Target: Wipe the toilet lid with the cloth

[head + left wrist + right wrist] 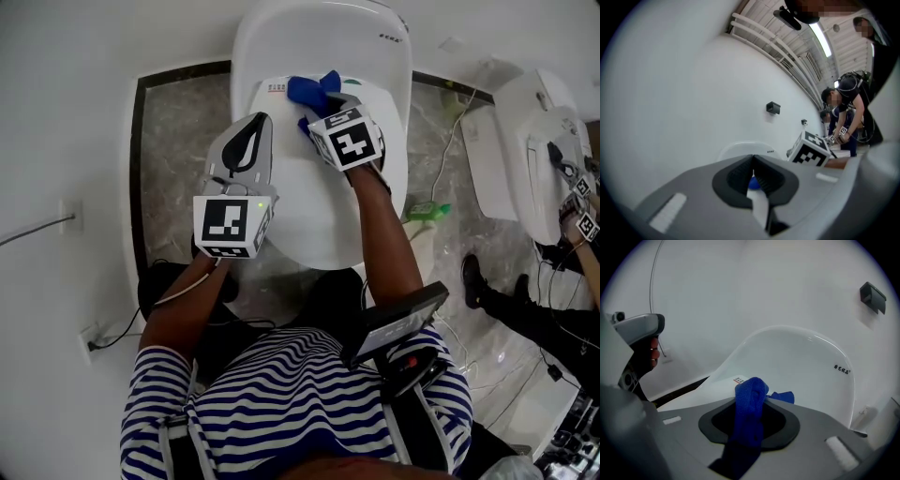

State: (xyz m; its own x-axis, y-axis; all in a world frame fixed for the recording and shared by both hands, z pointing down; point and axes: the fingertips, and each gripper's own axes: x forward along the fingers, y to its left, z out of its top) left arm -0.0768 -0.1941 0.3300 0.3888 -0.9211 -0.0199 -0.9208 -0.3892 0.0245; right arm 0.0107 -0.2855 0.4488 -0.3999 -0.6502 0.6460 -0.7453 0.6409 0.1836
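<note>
In the head view, the right gripper (317, 111) held a soft blue cloth (307, 90) on the smooth white toilet lid (309, 220), at the lid's 12 o'clock end. The left gripper (258, 127) was at the cloth's 9 o'clock side.

In the left gripper view, the jaws were pressed together with nothing held.

In the right gripper view, the jaws squeezed the cloth.

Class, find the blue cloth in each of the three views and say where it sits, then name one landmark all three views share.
Head view: blue cloth top centre, on the toilet lid's rear, held by the right gripper.
Left gripper view: small blue patch low centre, behind the shut fingers.
Right gripper view: low centre, clamped between the fingers.
Shared landmark: the toilet's white back.
</note>
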